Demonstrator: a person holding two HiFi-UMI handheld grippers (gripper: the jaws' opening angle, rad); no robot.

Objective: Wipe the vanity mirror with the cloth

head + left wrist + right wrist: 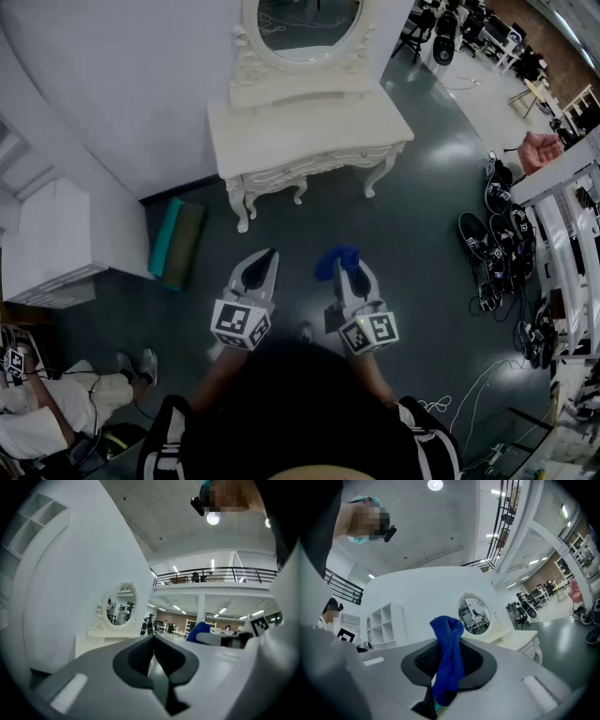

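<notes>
An oval vanity mirror [307, 26] in an ornate white frame stands on a white dressing table [309, 131] against the wall ahead; the same mirror [119, 610] [473, 616] appears small in both gripper views. My right gripper [345, 265] is shut on a blue cloth [336, 260], which bunches up between the jaws [447, 658]. My left gripper [264, 265] is shut with nothing in it, its tips [153, 639] touching. Both grippers hang over the dark floor, well short of the table.
A teal and olive roll [178, 242] lies on the floor by the wall at left. White shelving [56, 244] stands at far left. Shoes and cables [502, 253] lie at right beside a white rack [567, 244]. A seated person's legs [56, 403] show at lower left.
</notes>
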